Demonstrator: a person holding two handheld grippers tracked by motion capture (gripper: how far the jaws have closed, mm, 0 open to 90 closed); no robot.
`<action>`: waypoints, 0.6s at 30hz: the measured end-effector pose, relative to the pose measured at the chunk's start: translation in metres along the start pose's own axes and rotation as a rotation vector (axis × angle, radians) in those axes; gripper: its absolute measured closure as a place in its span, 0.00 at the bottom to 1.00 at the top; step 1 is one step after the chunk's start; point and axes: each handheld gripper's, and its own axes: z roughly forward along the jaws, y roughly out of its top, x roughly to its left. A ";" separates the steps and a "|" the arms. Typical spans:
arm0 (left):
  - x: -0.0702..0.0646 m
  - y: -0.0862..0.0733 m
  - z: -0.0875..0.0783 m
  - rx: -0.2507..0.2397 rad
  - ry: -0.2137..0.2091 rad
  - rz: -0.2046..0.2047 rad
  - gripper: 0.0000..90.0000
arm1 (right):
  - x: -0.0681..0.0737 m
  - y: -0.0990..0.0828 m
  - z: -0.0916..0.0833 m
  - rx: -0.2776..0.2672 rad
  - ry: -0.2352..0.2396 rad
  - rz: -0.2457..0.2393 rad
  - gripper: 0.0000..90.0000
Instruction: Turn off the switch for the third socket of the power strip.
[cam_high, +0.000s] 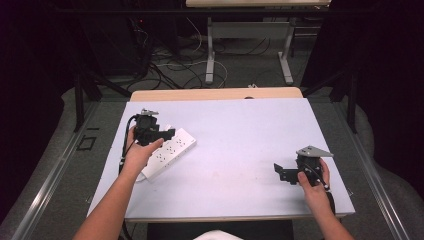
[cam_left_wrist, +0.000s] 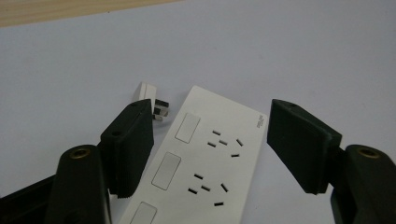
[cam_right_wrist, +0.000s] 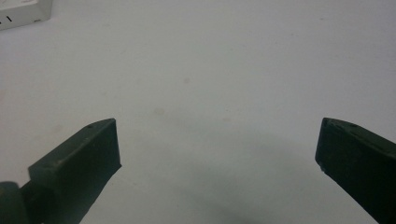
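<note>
My high camera looks forward and down over the whole table — both gripper cameras ride low and close, looking along my jaws. All three share the white power strip and the pale tabletop

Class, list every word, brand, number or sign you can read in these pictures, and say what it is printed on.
Nothing can be read.
Power strip: a small grey printed mark at its corner, probably a brand, too small and blurred to read.
Plug, table: no text visible.
</note>
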 end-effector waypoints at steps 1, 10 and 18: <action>0.000 0.000 0.000 0.000 0.000 0.000 0.37 | 0.000 0.000 0.000 0.000 -0.001 -0.001 0.00; 0.009 0.003 0.011 0.047 -0.003 -0.092 0.45 | 0.000 -0.001 0.001 0.010 0.009 0.000 0.00; 0.013 0.006 0.021 0.064 -0.018 -0.161 0.54 | -0.001 -0.001 0.002 0.014 0.018 0.004 0.00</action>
